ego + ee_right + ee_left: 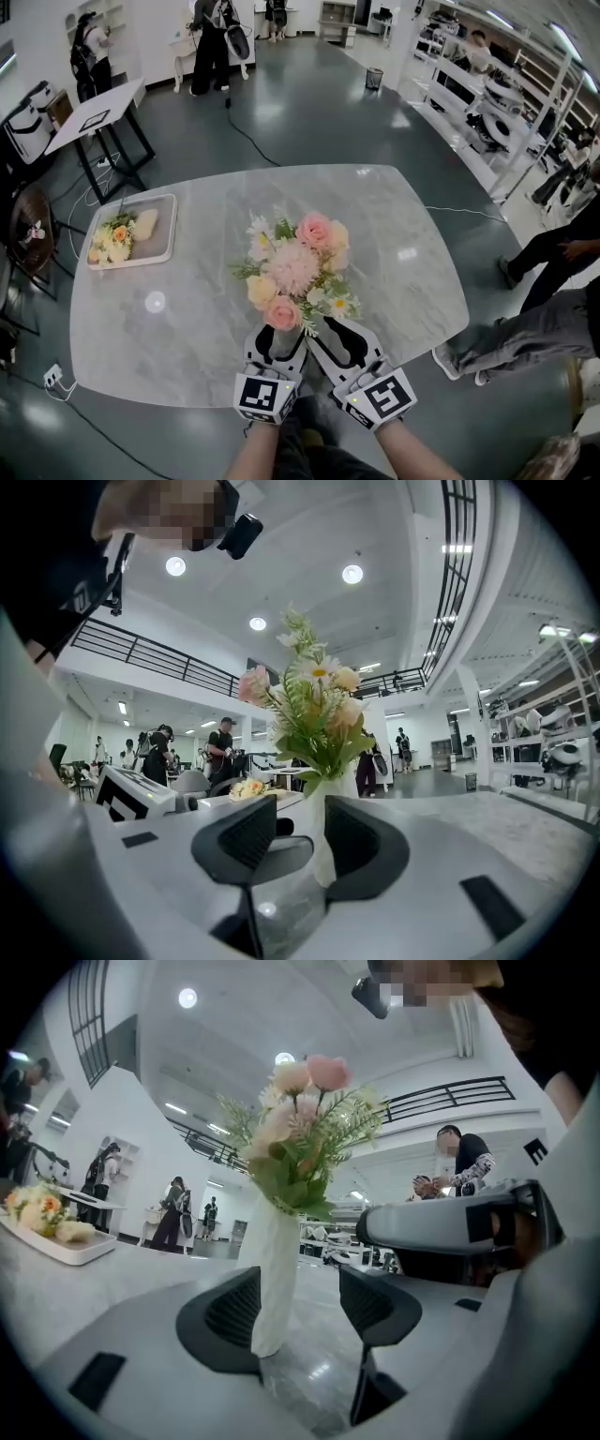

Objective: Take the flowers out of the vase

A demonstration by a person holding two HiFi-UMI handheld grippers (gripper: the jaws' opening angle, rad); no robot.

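A white vase with a bouquet of pink, cream and white flowers stands on the marble table, near its front edge. In the head view the blooms hide most of the vase. My left gripper and right gripper lie side by side just in front of it, both pointing level at its base. In the left gripper view the left gripper is open, the vase close to its left pad with a gap on the right. The right gripper is open too, the vase near its right pad.
A white tray with another small bunch of flowers sits at the table's left side. A person's legs are close to the table's right edge. Other people, a side table and shelving stand farther off.
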